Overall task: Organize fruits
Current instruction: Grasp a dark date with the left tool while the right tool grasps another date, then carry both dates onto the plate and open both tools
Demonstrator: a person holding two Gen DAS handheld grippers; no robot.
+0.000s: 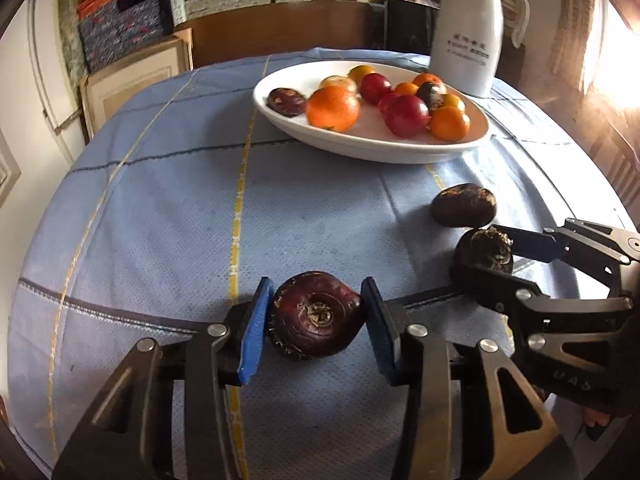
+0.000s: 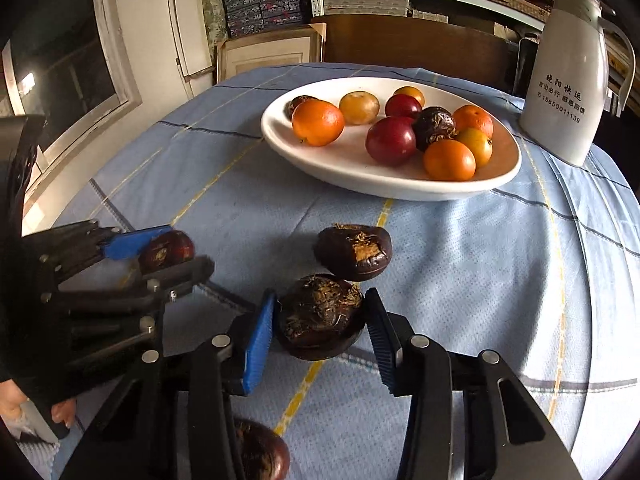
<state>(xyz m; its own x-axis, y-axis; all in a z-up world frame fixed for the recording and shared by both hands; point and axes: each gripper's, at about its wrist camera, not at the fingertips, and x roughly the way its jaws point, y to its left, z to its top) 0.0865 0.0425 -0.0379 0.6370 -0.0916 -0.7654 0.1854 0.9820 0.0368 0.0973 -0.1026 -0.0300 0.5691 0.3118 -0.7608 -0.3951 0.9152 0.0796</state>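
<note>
My left gripper (image 1: 316, 314) is shut on a reddish-brown water chestnut (image 1: 316, 316); it shows in the right wrist view (image 2: 166, 250) too. My right gripper (image 2: 320, 318) is shut on a dark water chestnut (image 2: 320, 316), which also shows in the left wrist view (image 1: 484, 256). A third dark water chestnut (image 2: 354, 252) lies on the cloth just beyond it. A white oval plate (image 2: 344, 172) farther back holds several oranges, red fruits and dark chestnuts. Another chestnut (image 2: 262, 454) lies under my right gripper.
A white thermos jug (image 2: 568, 92) stands at the back right beside the plate. The blue checked tablecloth (image 1: 160, 208) covers the round table. Shelves, boxes and a wooden chair back stand behind the table.
</note>
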